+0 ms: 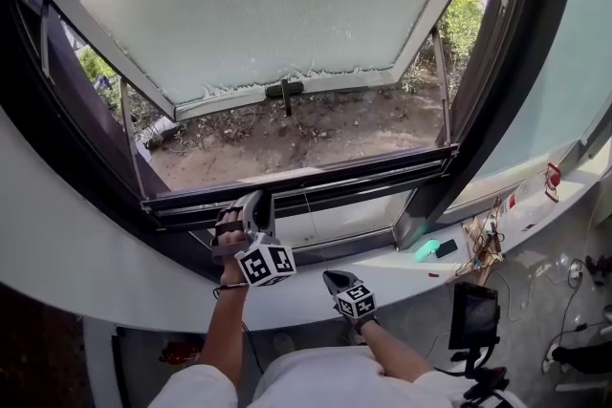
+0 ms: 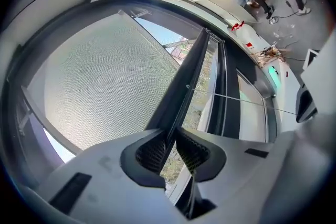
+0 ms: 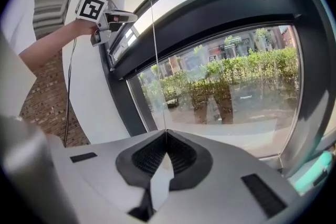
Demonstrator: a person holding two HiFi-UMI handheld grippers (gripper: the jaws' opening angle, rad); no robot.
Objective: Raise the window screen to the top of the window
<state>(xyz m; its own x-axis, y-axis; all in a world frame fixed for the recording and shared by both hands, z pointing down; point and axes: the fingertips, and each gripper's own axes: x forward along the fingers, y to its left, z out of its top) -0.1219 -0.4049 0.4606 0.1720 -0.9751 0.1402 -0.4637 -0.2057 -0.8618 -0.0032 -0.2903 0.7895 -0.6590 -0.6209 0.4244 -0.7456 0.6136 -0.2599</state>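
Dark bar (image 2: 181,86) sits clamped between left gripper's (image 2: 170,136) fingers (image 2: 152,155); right gripper (image 3: 166,134) pinches cord (image 3: 155,60).

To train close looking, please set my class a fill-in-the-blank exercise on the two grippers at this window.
1. The left gripper grips a long dark ____.
2. The right gripper is ____ on a thin cord.
3. In the head view, the ____ gripper sits higher.
Missing words: bar; shut; left.

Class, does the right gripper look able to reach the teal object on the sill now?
Likely not yet: the right gripper is shut on a thin cord, though nothing blocks the sill toward the teal object.
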